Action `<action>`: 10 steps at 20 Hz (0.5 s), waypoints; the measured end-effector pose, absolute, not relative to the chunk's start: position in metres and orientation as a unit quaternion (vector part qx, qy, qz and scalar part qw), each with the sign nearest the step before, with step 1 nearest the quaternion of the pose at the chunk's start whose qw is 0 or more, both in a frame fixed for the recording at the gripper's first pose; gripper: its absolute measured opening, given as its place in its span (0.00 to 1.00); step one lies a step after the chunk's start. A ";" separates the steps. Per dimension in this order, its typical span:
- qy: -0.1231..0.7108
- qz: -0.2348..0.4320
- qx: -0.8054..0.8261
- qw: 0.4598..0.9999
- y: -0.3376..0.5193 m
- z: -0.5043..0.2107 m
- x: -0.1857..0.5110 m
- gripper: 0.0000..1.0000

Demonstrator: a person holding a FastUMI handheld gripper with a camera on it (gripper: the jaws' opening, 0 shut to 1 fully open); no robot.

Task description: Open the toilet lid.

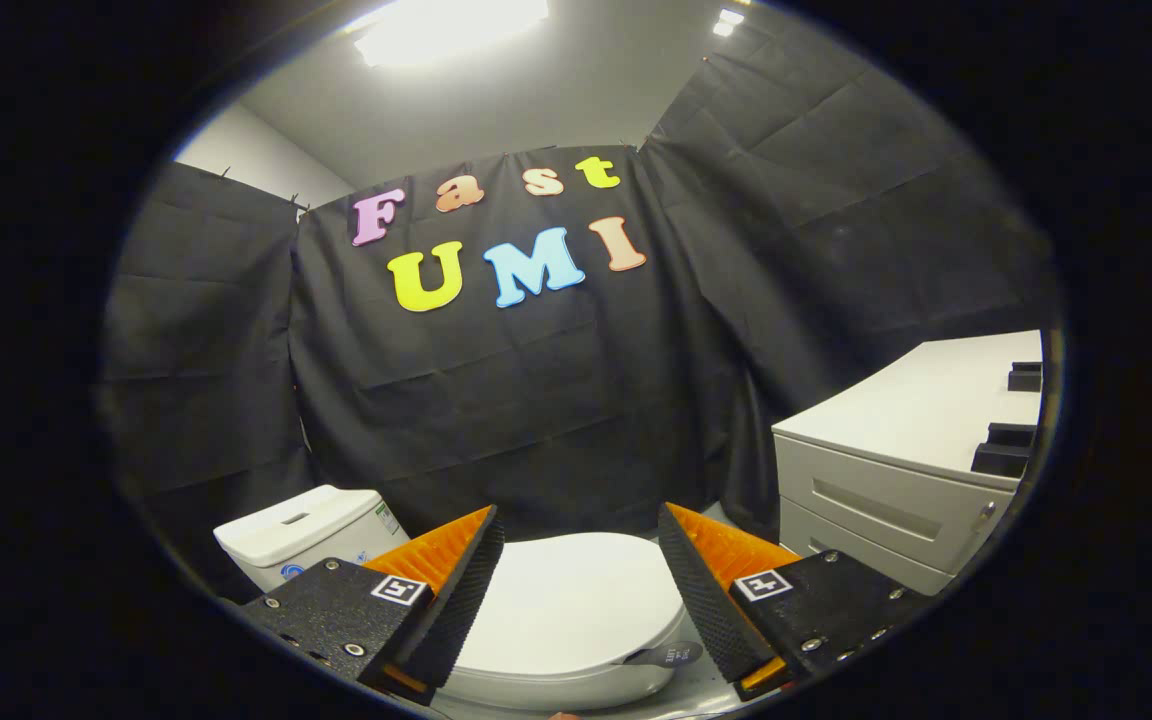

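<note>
My gripper (581, 530) hangs with jaws wide apart above the closed toilet lid (566, 605), the tank (306, 530) beyond on one side and a white cabinet (896, 470) on the other.

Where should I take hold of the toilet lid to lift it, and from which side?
Probably by the small grey tab jutting from the rim of the closed toilet lid, on the side away from the tank. The lid lies flat, so the tab is the only protruding edge. The hand-held gripper is open above the lid; come in from that tab side.
</note>
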State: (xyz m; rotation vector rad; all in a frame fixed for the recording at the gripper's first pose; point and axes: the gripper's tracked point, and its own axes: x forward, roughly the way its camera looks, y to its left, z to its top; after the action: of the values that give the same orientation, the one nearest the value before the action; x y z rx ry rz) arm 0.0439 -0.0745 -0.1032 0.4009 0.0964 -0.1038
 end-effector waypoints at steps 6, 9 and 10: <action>0.071 -0.039 0.252 0.964 -0.071 -0.146 0.052 0.96; 0.077 -0.050 0.286 0.954 -0.075 -0.168 0.049 0.96; 0.078 -0.054 0.298 0.950 -0.077 -0.174 0.049 0.96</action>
State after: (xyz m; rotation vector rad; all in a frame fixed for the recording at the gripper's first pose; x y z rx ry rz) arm 0.0490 -0.0766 -0.1741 0.6069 0.1592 -0.1106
